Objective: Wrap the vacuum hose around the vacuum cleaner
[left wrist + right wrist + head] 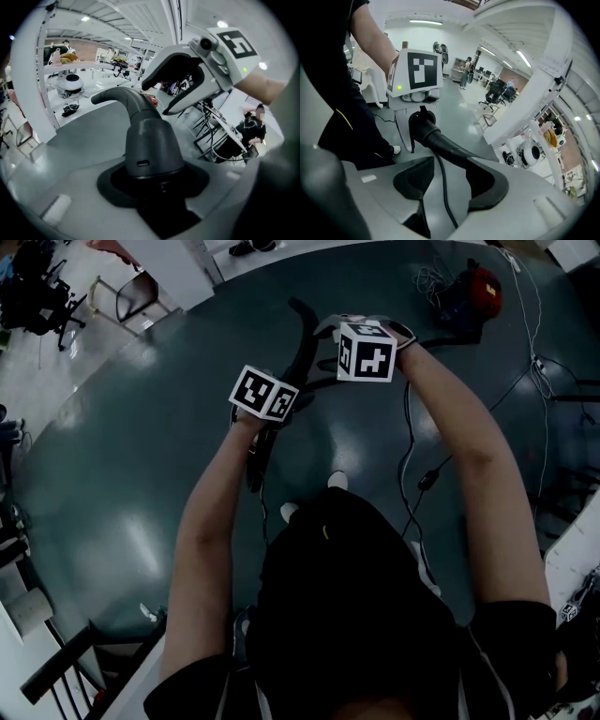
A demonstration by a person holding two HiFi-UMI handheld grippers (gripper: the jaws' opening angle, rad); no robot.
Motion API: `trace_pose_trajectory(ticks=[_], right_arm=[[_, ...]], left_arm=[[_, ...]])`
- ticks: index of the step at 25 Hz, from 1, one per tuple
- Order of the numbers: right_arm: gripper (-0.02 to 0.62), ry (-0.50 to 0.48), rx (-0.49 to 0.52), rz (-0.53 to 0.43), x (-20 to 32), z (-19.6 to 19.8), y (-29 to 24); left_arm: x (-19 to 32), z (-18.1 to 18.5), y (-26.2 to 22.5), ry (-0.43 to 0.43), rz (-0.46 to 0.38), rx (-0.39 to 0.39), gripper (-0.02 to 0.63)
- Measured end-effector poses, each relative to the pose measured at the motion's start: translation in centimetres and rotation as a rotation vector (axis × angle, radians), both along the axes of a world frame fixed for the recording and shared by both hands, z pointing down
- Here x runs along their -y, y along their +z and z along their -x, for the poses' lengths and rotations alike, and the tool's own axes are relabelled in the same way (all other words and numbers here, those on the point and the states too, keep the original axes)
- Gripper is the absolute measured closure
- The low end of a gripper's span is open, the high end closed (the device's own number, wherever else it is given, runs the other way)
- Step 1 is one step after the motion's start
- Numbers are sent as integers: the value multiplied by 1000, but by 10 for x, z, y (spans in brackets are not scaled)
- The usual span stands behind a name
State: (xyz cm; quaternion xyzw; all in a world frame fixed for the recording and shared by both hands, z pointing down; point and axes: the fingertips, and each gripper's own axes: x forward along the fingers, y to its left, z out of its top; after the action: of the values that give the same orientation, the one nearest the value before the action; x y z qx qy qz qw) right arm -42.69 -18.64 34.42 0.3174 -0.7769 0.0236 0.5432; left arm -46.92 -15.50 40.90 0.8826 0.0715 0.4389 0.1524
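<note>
I stand on a dark grey floor (131, 456) and hold a black vacuum hose piece (298, 348) in front of me. My left gripper (284, 401) is shut on its thick dark cuff (150, 140), which fills the jaws; the curved end (115, 96) rises beyond. My right gripper (323, 357) faces the left one and stands open. In the right gripper view the hose (440, 140) runs from the left gripper (415, 123) to the right-hand pad (485, 180), with bare floor showing in the gap. A red and black vacuum cleaner (473, 292) sits far right.
Thin black cables (412, 465) trail over the floor to my right and up toward the vacuum cleaner. A metal chair (136, 296) stands far left, a black frame (56, 671) at near left, and a white table edge (574, 563) at the right.
</note>
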Motion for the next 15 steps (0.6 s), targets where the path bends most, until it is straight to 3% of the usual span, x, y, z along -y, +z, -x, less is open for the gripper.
trace_pose_trajectory(ticks=[4,9,15], right_arm=[[431,78,31,10,-14,-27,10],[428,141,63,32,-39,-52,21],[420,217,107,51,-66,-78,32]], left_arm=[[4,-38,-1,-57,-2,-34,407],[16,-83,-13,-186,34,-96,407],[17,-143,-32,-232,48,-158,407]])
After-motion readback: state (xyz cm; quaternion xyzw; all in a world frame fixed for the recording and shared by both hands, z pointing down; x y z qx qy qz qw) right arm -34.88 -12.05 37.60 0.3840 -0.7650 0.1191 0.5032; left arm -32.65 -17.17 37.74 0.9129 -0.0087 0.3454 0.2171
